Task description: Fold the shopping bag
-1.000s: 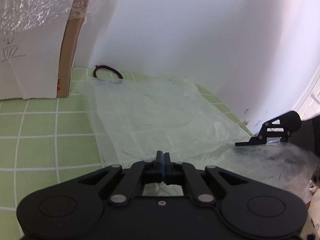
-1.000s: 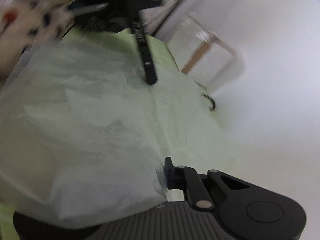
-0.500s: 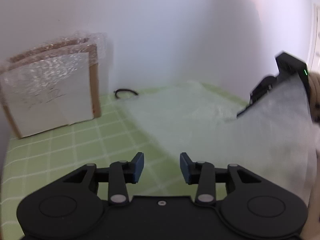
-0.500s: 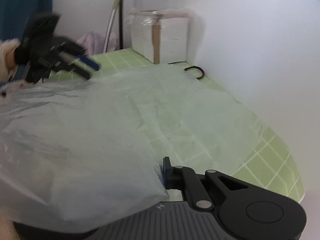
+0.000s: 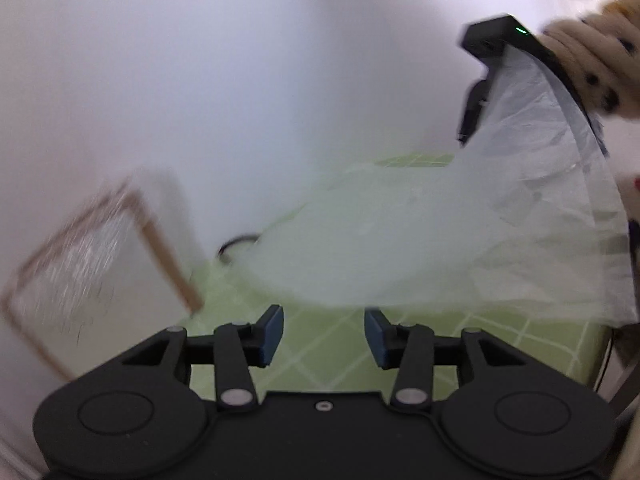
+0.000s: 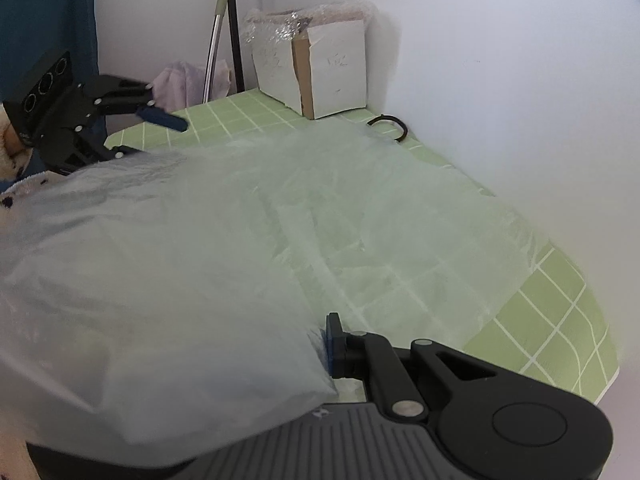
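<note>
A translucent white plastic shopping bag (image 6: 280, 208) (image 5: 440, 240) lies partly on the green checked tablecloth (image 6: 540, 320). One side of it is lifted off the table. My right gripper (image 6: 325, 346) is shut on that raised edge, and the film drapes over its left finger and hides it. In the left wrist view the right gripper (image 5: 466, 132) hangs high at the right with the bag fanning down from it. My left gripper (image 5: 324, 334) is open and its jaws are still opening, with nothing between them. The bag's edge lies just beyond its tips. It also shows at the left of the right wrist view (image 6: 148, 136).
A cardboard box (image 6: 328, 68) (image 5: 92, 248) wrapped in bubble film and white paper stands at the far corner by the white wall. A dark elastic ring (image 6: 390, 124) lies next to the bag. A metal pole (image 6: 216, 32), a pinkish cloth (image 6: 180, 80) and a spotted sleeve (image 5: 592, 64) are nearby.
My left gripper let go of the bag's near edge, opened, drew back and rolled. My right gripper, still shut on the bag, swung its side up off the table.
</note>
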A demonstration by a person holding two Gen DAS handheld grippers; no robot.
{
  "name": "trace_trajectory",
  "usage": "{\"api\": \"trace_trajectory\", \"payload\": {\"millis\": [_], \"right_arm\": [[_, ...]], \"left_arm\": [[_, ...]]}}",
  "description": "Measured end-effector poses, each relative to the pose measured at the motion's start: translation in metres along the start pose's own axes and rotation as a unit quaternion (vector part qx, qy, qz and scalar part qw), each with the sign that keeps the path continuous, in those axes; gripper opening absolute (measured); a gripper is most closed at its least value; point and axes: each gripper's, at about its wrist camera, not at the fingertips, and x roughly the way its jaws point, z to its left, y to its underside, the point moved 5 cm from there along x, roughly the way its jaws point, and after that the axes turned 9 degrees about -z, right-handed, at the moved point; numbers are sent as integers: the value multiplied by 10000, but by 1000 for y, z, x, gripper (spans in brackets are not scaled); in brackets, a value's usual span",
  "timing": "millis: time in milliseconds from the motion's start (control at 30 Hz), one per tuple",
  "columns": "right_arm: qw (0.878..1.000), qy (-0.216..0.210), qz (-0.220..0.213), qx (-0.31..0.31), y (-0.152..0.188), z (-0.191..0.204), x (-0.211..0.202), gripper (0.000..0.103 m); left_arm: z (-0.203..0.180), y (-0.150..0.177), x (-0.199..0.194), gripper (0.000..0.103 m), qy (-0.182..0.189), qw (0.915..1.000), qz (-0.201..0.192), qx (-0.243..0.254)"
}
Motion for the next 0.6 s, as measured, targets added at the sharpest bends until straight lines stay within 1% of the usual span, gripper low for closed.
{"api": "trace_trajectory", "payload": {"millis": [67, 167, 333, 400, 500, 567, 600], "right_arm": [[10000, -27, 5, 14, 2, 0, -1, 8], [10000, -60, 6, -26, 3, 0, 0, 8], [9998, -203, -22, -57, 4, -3, -3, 8], [9996, -275, -33, -73, 4, -4, -1, 8], [9994, -350, -55, -17, 4, -6, -1, 8], [9990, -408, -96, 129, 5, -8, -2, 8], [9987, -448, -124, 232, 7, -9, -4, 8]], "left_arm": [[-3, 1, 9, 46, 105, 9991, -68, 395], [-3, 1, 18, 46, 307, 9964, -192, 761], [3, 0, 35, 46, 637, 9933, -268, 922], [-1, -4, 37, 46, 773, 9915, -265, 1012], [-5, -12, 39, 45, 1040, 9895, -419, 908], [-6, -19, 40, 36, 1287, 9883, -482, 668], [-7, -21, 40, 24, 1382, 9881, -406, 535]]}}
